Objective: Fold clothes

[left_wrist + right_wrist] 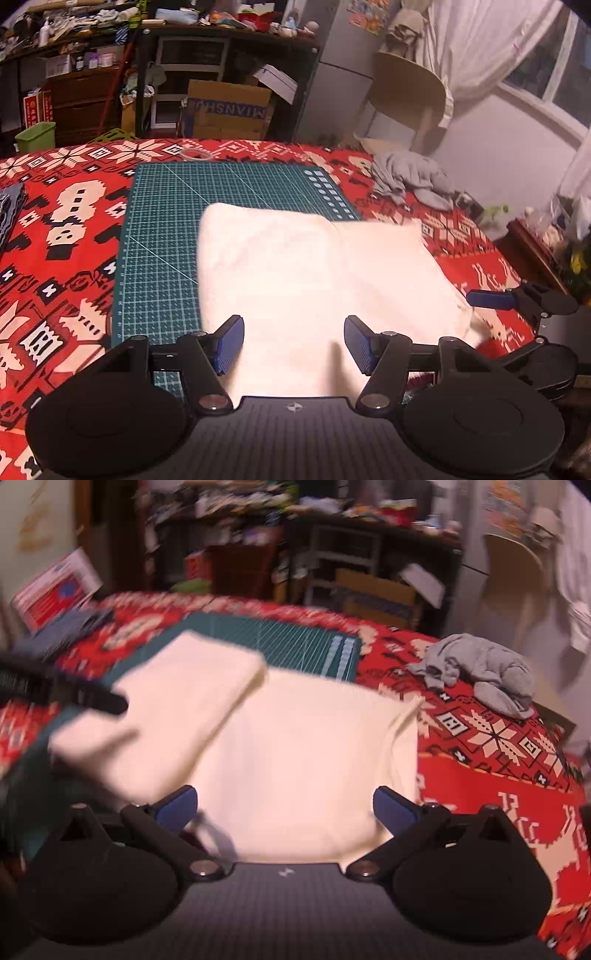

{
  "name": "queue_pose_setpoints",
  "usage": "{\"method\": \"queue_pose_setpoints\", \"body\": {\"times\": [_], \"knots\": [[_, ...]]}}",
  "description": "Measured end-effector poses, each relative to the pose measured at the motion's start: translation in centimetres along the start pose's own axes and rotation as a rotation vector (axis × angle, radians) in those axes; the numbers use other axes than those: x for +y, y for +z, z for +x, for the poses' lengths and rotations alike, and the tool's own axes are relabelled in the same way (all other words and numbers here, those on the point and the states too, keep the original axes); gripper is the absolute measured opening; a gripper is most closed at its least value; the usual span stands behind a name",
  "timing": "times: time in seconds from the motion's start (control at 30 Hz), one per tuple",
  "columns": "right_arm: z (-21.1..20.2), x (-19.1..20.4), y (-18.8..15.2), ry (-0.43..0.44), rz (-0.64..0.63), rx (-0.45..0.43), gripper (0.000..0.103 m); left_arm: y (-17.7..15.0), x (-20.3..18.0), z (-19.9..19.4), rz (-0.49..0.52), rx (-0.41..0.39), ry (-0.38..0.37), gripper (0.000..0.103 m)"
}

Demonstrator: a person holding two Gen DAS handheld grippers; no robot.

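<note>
White garment (314,280) lies partly folded on the cutting mat (177,206) — one flap doubled over; grey garment (480,672) beyond it lies crumpled. Left gripper (294,343) and right gripper (284,808) gape, empty.

Lettering is showing on the cardboard box (227,110) standing on the floor beyond the table, straight ahead of the left gripper (294,345) and above its fingertips; the blue band across the box's front is reading, mirror-reversed, roughly "MIANSHU", with the last characters running out of legibility. The cutting mat (162,221), lying ahead and to the left of the same gripper, is carrying a column of small scale numerals along its left edge, too small to read. Elsewhere the printed packaging is appearing blurred and is yielding no readable text.
</note>
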State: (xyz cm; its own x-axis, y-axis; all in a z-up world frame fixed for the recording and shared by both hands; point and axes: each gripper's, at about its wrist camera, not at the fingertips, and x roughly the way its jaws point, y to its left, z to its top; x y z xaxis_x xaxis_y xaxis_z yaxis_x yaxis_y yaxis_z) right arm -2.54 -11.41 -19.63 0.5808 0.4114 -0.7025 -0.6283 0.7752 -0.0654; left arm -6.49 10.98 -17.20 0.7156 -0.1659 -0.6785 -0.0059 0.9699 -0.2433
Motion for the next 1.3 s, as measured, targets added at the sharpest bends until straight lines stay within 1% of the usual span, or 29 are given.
{"method": "queue_pose_setpoints", "body": {"times": [0.07,0.13,0.23,0.3,0.43,0.77,0.93,1.03,1.3], "knots": [[-0.4,-0.9,-0.8,0.022,-0.027,0.020,0.102,-0.2,-0.6,0.0,0.011,0.008,-0.001,0.059],[-0.6,-1.8,-1.3,0.064,0.002,0.013,0.102,-0.4,-0.9,0.1,0.016,0.015,0.003,0.060],[0.4,-2.5,-2.1,0.090,0.023,0.045,0.102,-0.6,-1.2,0.2,0.019,0.025,0.013,0.060],[0.4,-2.6,-2.9,0.104,-0.001,0.013,0.102,-0.7,-1.4,0.3,0.021,0.031,0.019,0.060],[0.2,-2.2,-3.8,0.090,-0.031,-0.027,0.102,-0.9,-1.5,0.1,0.015,0.048,0.021,0.062],[0.4,-2.5,-3.8,0.096,-0.025,-0.050,0.102,-1.8,-1.4,-0.9,0.020,0.065,0.026,0.063],[0.6,-2.6,-3.7,0.104,-0.026,-0.054,0.102,-1.8,-1.0,-1.2,-0.001,0.071,0.008,0.063],[0.6,-2.5,-4.2,0.102,-0.024,-0.094,0.102,-1.8,-0.8,-1.2,-0.007,0.074,-0.004,0.063],[0.6,-2.5,-4.1,0.102,-0.022,-0.089,0.102,-2.1,-0.6,-1.4,-0.021,0.077,-0.039,0.063]]}}
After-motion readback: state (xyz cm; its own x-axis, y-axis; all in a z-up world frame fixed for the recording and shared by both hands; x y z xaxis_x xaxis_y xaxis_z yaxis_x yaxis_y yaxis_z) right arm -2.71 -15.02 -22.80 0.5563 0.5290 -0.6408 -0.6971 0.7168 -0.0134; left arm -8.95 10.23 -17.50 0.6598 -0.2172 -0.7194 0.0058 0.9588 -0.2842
